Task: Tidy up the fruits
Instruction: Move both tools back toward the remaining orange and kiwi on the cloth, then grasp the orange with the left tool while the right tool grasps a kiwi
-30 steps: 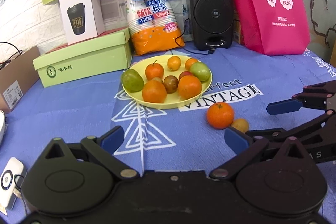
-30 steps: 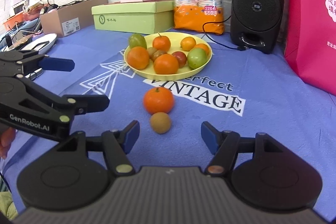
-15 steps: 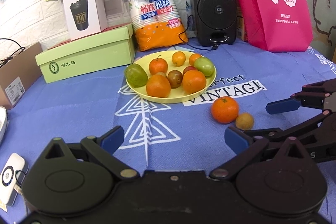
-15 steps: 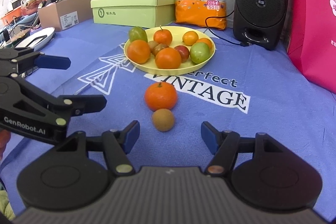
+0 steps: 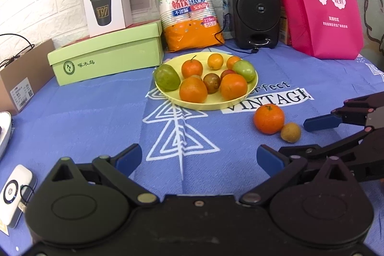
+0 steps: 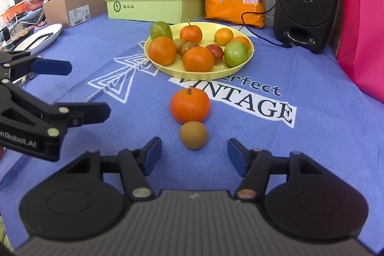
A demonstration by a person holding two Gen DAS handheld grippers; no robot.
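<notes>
My left matte black plastic two-finger gripper (image 5: 198,157) has angular linkage arms, silver and brass pivot screws, two round domed housings and blue rubber fingertip pads (image 5: 128,156). My right matte black gripper (image 6: 194,155) matches it, plus a grey ribbed centre panel. White lettering ending "nRobot.AI" marks the left one's side.

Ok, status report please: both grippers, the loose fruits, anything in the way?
Left gripper open, empty. Right gripper closing, nothing between fingers yet. Orange and small brown fruit off the plate. Path clear.
</notes>
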